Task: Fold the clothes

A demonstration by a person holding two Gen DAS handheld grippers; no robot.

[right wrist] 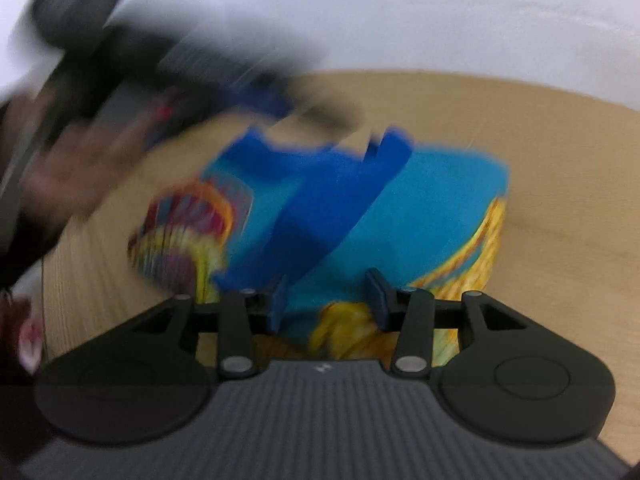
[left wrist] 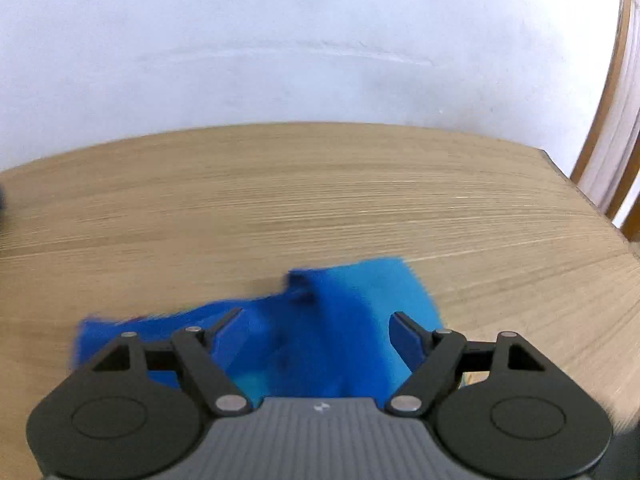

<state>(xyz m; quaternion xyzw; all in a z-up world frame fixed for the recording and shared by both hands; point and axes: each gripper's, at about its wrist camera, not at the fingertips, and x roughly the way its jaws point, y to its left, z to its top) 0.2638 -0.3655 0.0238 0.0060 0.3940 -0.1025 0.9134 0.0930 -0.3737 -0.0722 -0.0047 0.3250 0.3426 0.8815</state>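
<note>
1. Behind your work stood a plain white wall (left wrist: 280,40), and at the far right edge of the left wrist view a brown wooden frame (left wrist: 612,92) ran upward.
2. You worked over a light wooden table (left wrist: 320,192), whose grain ran across the picture.
3. Your left gripper (left wrist: 316,320) had its jaws wide apart, and nothing was pressed between them. Its blue fingers (left wrist: 406,336) hung above the cloth.
4. The garment (left wrist: 352,304) lay on the table just under that gripper, dark blue on the left side and lighter turquoise on the right side. The picture was blurred there, so I could not tell whether a finger touched the cloth.
5. In the right wrist view the same garment (right wrist: 432,200) was spread on the table, turquoise with a dark blue part across its middle and a many-coloured print (right wrist: 184,232) of red, yellow and purple at its left side. A yellow patterned edge ran along its right side.
6. Your right gripper (right wrist: 330,298) stood about half open. The near edge of the garment was between its two blue fingers (right wrist: 378,294), but the pads did not press on it.
7. Your left gripper (right wrist: 248,100) showed in this view as a dark, blurred shape above the garment, with your hand (right wrist: 68,172) behind it.
</note>
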